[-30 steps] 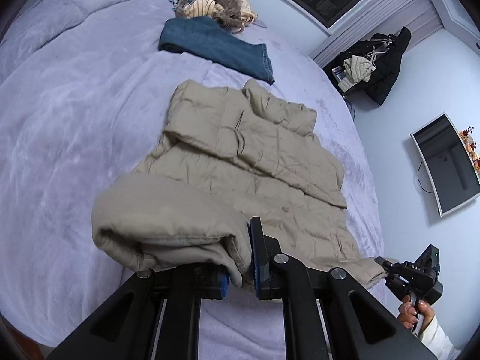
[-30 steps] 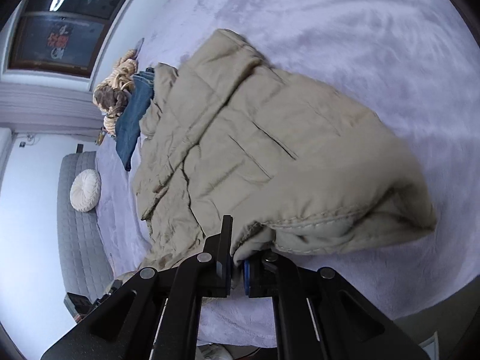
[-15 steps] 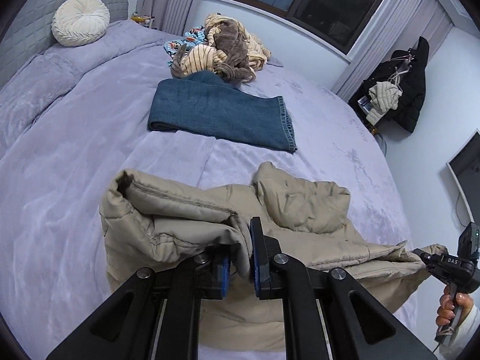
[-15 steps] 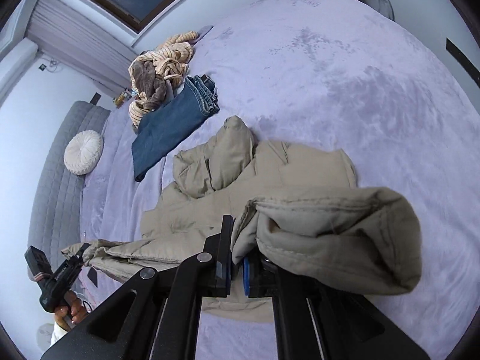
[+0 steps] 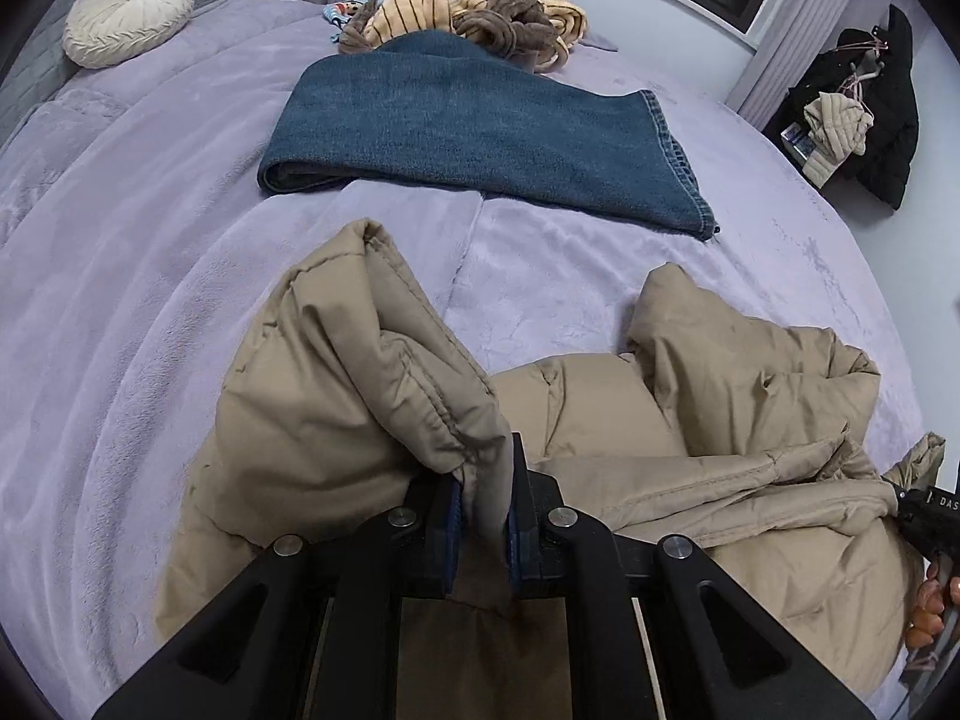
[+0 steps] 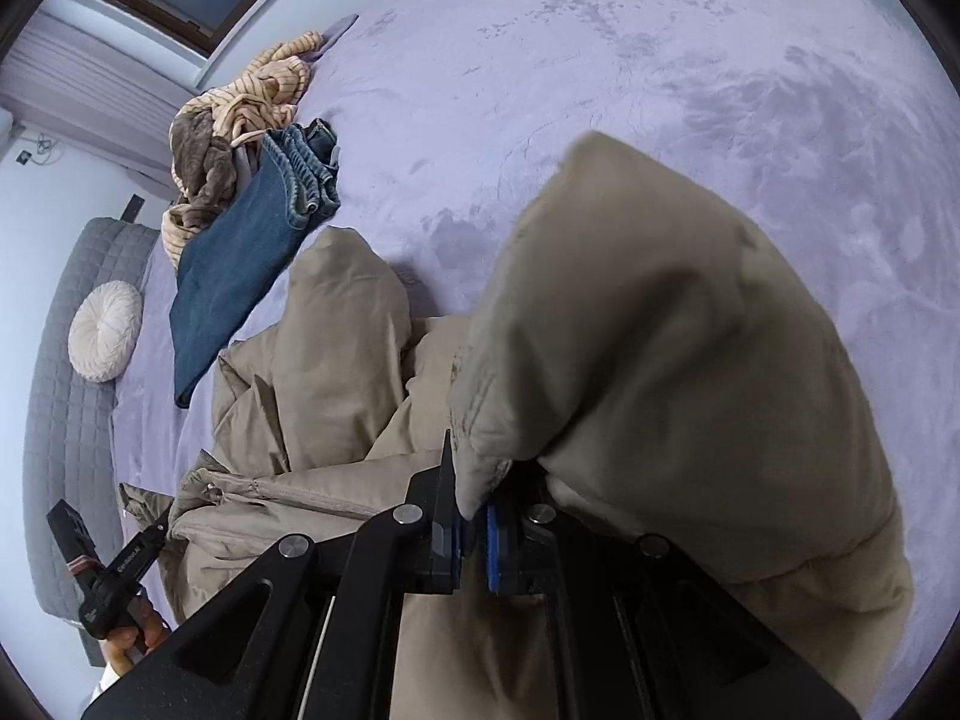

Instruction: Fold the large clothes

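A beige padded jacket (image 5: 690, 456) lies bunched on the lilac bedspread (image 5: 150, 276), its lower part doubled over towards the collar end. My left gripper (image 5: 485, 516) is shut on one corner of the jacket's hem, which humps up in front of the jaws. My right gripper (image 6: 474, 525) is shut on the other hem corner of the jacket (image 6: 660, 324), a thick fold of it rising over the fingers. Each gripper shows at the edge of the other's view, with a hand on its handle: the right gripper (image 5: 918, 510), the left gripper (image 6: 156, 531).
Folded blue jeans (image 5: 474, 132) lie just beyond the jacket, with a heap of striped and brown clothes (image 5: 480, 6) behind them. A round cream cushion (image 5: 129, 15) rests by the grey headboard. Dark coats (image 5: 864, 108) hang at the far right wall.
Both grippers have carried the jacket's hem forward and down over its body, towards the jeans. The flat jacket is now doubled up and bunched.
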